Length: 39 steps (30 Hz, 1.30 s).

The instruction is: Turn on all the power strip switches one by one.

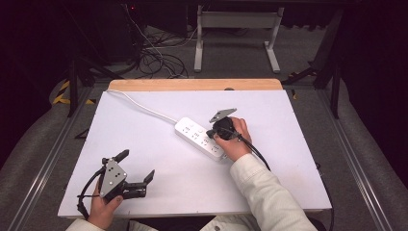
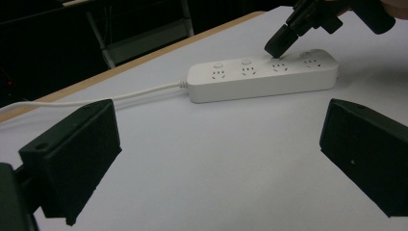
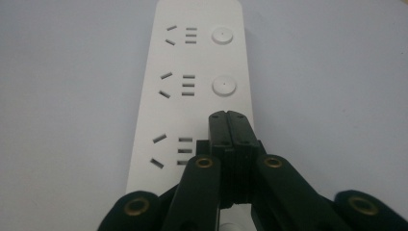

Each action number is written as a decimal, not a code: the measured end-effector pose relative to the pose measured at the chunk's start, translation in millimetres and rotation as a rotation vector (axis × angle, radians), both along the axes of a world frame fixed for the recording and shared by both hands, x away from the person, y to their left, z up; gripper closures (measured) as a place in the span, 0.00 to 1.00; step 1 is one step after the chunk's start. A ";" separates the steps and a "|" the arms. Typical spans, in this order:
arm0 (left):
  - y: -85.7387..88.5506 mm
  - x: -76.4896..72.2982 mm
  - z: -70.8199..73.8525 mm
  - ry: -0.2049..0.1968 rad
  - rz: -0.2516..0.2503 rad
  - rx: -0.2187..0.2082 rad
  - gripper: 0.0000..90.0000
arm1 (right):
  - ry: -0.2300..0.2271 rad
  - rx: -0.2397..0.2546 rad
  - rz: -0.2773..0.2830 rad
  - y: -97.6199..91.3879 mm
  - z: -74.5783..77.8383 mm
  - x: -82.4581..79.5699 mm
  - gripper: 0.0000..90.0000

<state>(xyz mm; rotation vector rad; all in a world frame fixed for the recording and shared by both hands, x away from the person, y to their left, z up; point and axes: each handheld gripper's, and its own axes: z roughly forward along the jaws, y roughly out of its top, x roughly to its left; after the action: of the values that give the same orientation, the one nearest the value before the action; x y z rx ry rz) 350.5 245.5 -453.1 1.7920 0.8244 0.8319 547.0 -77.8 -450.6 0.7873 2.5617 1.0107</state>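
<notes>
My right gripper point(image 3: 230, 118) has its jaws clenched together on nothing, tip poised over the white power strip point(image 1: 199, 138), which lies near the middle of the table point(image 1: 159, 192), its cord running off to the far left. I judge the step to be pressing the third socket's round button, hidden under my tip. Next comes a short, straight push downward. My left gripper point(image 1: 137, 168) rests released at the near left.

1. My white table point(image 1: 159, 163) is evenly bright under overhead light; the room beyond is dark.
2. Shadows fall soft and faint.
3. My right gripper point(image 3: 230, 120) looks blurred close up.
</notes>
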 end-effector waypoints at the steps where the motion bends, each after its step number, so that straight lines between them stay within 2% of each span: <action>1: -0.1 -0.2 0.0 0.000 0.000 0.000 0.01 | 0.001 0.002 -0.001 0.2 -0.2 -0.1 1.00; 8: -0.8 -0.3 0.1 -0.001 -0.002 0.005 0.01 | 0.017 0.013 -0.015 -1.1 -0.7 1.8 1.00; 20: -1.1 -0.7 0.1 -0.004 -0.003 0.007 0.01 | 0.012 -0.004 -0.034 0.6 -2.1 0.1 1.00; 26: -1.1 -0.6 0.1 -0.004 -0.003 0.007 0.01 | 0.011 -0.006 -0.021 0.8 -3.0 -1.4 1.00; 34: -2.0 -0.9 0.0 -0.002 -0.007 0.008 0.01 | 0.020 -0.006 -0.032 0.6 -4.1 -0.8 1.00; 38: -1.7 -0.6 0.0 -0.002 -0.008 0.006 0.01 | 0.007 -0.031 -0.029 4.0 -2.0 -1.9 1.00; 39: -1.5 -0.6 0.0 -0.003 -0.008 0.008 0.01 | -0.068 -0.005 -0.002 5.0 5.0 -3.7 1.00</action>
<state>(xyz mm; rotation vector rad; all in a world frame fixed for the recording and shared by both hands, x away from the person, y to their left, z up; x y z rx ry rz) 349.9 244.0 -453.1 1.8000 0.8122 0.8337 543.3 -72.7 -445.6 0.7409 2.5043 1.0119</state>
